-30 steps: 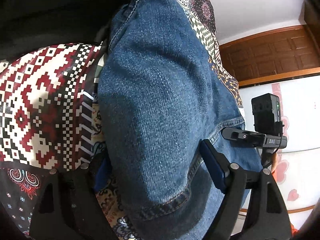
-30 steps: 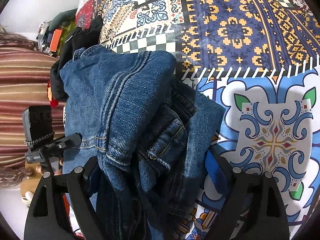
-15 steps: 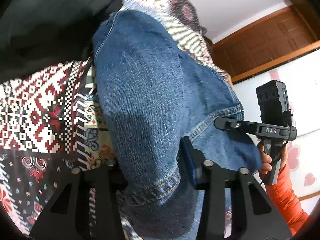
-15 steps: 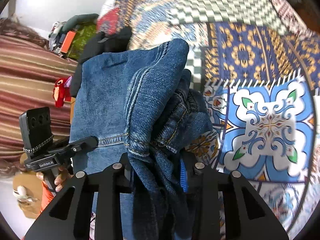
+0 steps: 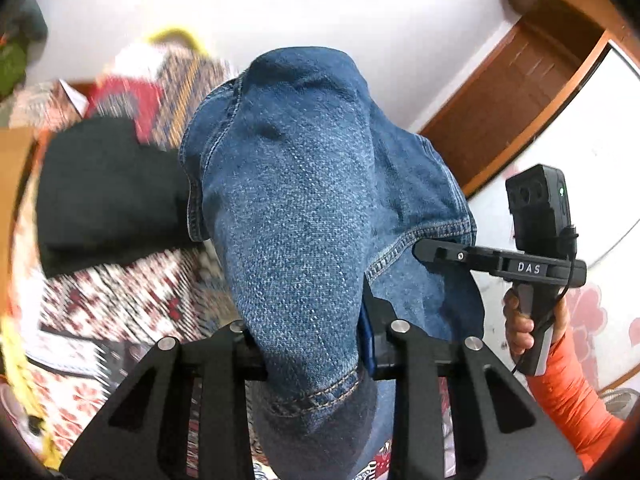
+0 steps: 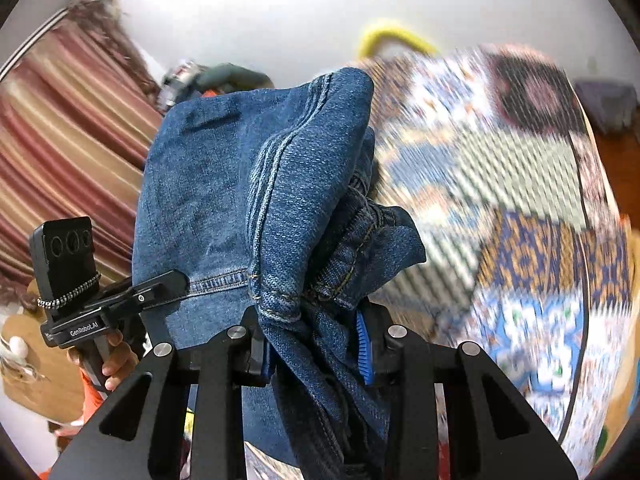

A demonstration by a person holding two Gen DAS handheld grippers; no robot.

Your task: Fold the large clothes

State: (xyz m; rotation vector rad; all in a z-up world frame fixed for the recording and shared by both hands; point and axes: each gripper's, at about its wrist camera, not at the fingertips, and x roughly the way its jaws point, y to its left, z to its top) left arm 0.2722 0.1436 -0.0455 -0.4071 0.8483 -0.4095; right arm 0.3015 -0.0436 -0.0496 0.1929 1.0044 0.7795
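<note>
A pair of blue denim jeans [image 5: 304, 216] hangs lifted in the air between both grippers. My left gripper [image 5: 316, 352] is shut on a thick fold of the denim near a stitched hem. My right gripper [image 6: 316, 344] is shut on a bunched edge of the same jeans [image 6: 248, 184], with seams and hem layers between the jaws. In the left wrist view the right gripper [image 5: 432, 249] reaches in from the right and touches the denim. In the right wrist view the left gripper [image 6: 172, 282] does the same from the left.
A patterned patchwork bedspread [image 6: 520, 216] lies below and looks motion-blurred. A black garment [image 5: 108, 196] lies on the bedspread [image 5: 120, 292] at the left. A striped curtain [image 6: 68, 140] hangs at the left, a wooden door frame [image 5: 516, 80] at the right.
Both grippers have closed on the jeans and swung upward, lifting the denim off the bedspread. The views now tilt toward the wall, and the bed has dropped lower in frame.
</note>
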